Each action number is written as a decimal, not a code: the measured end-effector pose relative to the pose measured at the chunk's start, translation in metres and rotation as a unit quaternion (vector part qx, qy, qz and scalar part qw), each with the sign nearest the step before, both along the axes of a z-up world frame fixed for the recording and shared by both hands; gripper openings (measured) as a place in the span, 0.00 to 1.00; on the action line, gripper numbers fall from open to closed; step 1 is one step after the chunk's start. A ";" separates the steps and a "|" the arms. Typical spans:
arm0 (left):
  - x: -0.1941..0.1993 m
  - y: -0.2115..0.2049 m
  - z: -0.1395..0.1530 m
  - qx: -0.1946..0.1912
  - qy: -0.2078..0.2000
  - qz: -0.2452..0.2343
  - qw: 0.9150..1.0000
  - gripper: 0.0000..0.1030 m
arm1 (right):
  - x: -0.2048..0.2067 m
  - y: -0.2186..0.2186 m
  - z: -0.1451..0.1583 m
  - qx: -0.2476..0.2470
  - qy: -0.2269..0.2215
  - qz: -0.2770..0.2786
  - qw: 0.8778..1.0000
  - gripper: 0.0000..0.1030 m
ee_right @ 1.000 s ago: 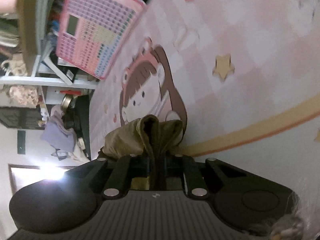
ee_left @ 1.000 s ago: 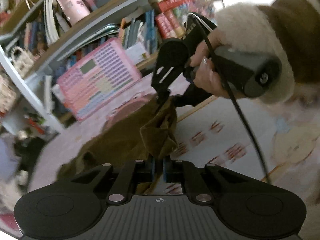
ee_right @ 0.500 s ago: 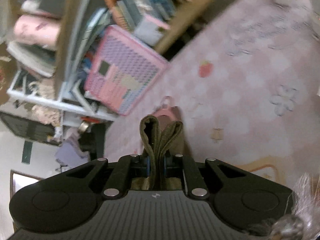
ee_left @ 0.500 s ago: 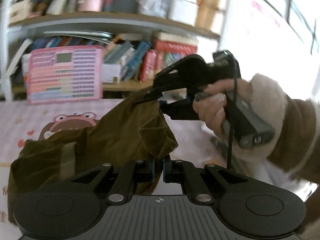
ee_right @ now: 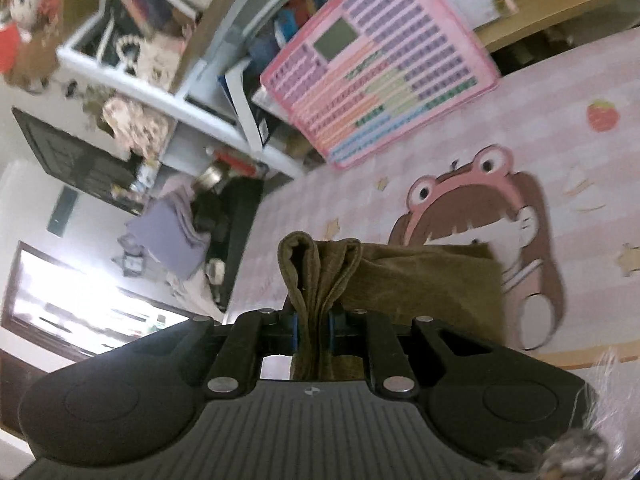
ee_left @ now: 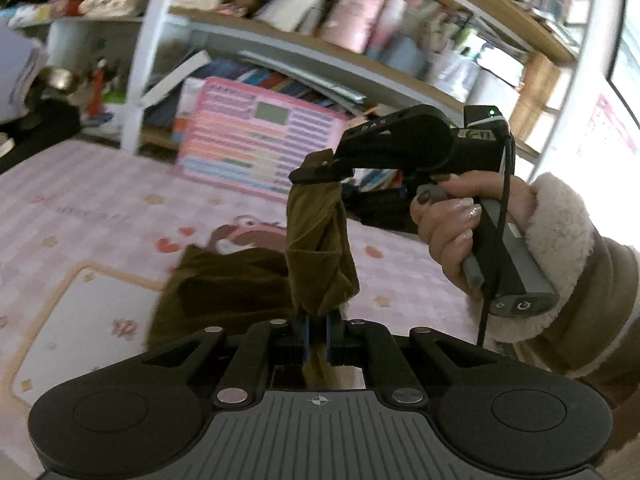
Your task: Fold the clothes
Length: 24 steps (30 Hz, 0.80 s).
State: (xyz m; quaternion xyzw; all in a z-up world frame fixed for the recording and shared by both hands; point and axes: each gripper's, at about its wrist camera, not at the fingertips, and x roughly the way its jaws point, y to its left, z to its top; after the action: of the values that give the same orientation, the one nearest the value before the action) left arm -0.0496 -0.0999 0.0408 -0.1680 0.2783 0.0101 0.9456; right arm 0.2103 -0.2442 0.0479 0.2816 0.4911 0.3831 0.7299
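We are pinching the olive garment (ee_left: 320,248) in both the left gripper (ee_left: 316,326) and the right gripper (ee_right: 314,326), lifting it above the pink mat (ee_left: 100,200). The bunched layers, blurred here, are probably risking an uneven fold.

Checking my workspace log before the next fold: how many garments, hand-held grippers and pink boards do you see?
Olive-brown garment: 1, pinched by both grippers
Hand-held grippers: 2, the left hand-held gripper and the right hand-held gripper
Pink chart board: 1, leaning at the shelf
Total: 4
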 end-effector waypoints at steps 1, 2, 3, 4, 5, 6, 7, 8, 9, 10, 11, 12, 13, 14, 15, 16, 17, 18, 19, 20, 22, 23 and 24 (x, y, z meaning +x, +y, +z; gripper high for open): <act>-0.002 0.009 -0.002 -0.003 0.004 0.003 1.000 0.06 | -0.002 0.010 -0.003 -0.007 0.000 -0.001 1.000 0.13; -0.004 0.018 -0.003 -0.005 0.009 0.005 1.000 0.06 | -0.004 0.020 -0.005 -0.014 0.001 -0.002 1.000 0.15; -0.006 0.027 -0.005 -0.008 0.013 0.008 1.000 0.10 | -0.005 0.029 -0.008 -0.019 0.002 -0.005 1.000 0.16; -0.007 0.037 -0.007 -0.006 0.021 0.010 1.000 0.14 | -0.007 0.036 -0.010 -0.021 0.004 -0.010 1.000 0.20; -0.008 0.047 -0.009 -0.002 0.031 0.013 0.999 0.15 | -0.009 0.044 -0.012 -0.022 0.006 -0.016 1.000 0.29; -0.009 0.057 -0.012 0.003 0.040 0.016 0.999 0.16 | -0.010 0.051 -0.014 -0.024 0.008 -0.022 0.999 0.36; -0.010 0.067 -0.014 0.007 0.050 0.018 0.999 0.21 | -0.012 0.058 -0.016 -0.025 0.010 -0.028 0.999 0.50; -0.011 0.076 -0.016 0.011 0.060 0.021 0.998 0.24 | -0.013 0.062 -0.017 -0.023 0.012 -0.035 0.999 0.57; -0.012 0.086 -0.018 0.016 0.070 0.023 0.997 0.31 | -0.015 0.063 -0.017 -0.014 0.014 -0.045 0.999 0.60; -0.013 0.096 -0.020 0.014 0.073 0.022 0.997 0.36 | -0.016 0.063 -0.018 -0.005 0.015 -0.055 0.998 0.64; -0.014 0.106 -0.021 0.009 0.074 0.018 0.997 0.39 | -0.018 0.062 -0.018 0.001 0.014 -0.065 0.998 0.65; -0.014 0.113 -0.022 0.001 0.073 0.013 0.997 0.45 | -0.022 0.058 -0.017 0.001 0.008 -0.076 0.997 0.65; -0.012 0.120 -0.023 -0.008 0.072 0.007 0.997 0.49 | -0.026 0.054 -0.016 -0.001 0.001 -0.087 0.996 0.66; -0.011 0.126 -0.024 -0.017 0.071 0.001 0.997 0.50 | -0.032 0.049 -0.015 -0.008 -0.007 -0.099 0.995 0.66; -0.008 0.131 -0.025 -0.027 0.069 -0.006 0.997 0.51 | -0.038 0.043 -0.015 -0.016 -0.015 -0.110 0.994 0.66; -0.003 0.135 -0.026 -0.042 0.066 -0.014 0.997 0.54 | -0.046 0.036 -0.014 -0.028 -0.026 -0.122 0.992 0.66; 0.003 0.138 -0.027 -0.058 0.061 -0.024 0.996 0.57 | -0.056 0.028 -0.013 -0.044 -0.039 -0.133 0.989 0.66; 0.010 0.140 -0.028 -0.076 0.056 -0.034 0.995 0.62 | -0.066 0.021 -0.012 -0.060 -0.053 -0.143 0.986 0.66; 0.017 0.141 -0.029 -0.092 0.051 -0.044 0.994 0.66 | -0.077 0.013 -0.012 -0.078 -0.068 -0.154 0.983 0.67; 0.024 0.141 -0.031 -0.104 0.048 -0.053 0.992 0.66 | -0.090 0.006 -0.014 -0.101 -0.083 -0.163 0.978 0.67; 0.040 0.138 -0.037 -0.114 0.051 -0.068 0.990 0.66 | -0.113 -0.003 -0.020 -0.149 -0.105 -0.172 0.968 0.67; 0.050 0.134 -0.041 -0.105 0.065 -0.067 0.990 0.66 | -0.124 -0.005 -0.024 -0.173 -0.113 -0.174 0.963 0.67; 0.059 0.130 -0.044 -0.093 0.080 -0.069 0.990 0.61 | -0.133 -0.007 -0.029 -0.193 -0.117 -0.174 0.959 0.67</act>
State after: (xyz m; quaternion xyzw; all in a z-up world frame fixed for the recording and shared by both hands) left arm 0.0089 0.0303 -0.0031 -0.2348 0.3633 -0.0676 0.8991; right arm 0.0774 -0.2509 0.0188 0.1698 0.4099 0.1784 0.8782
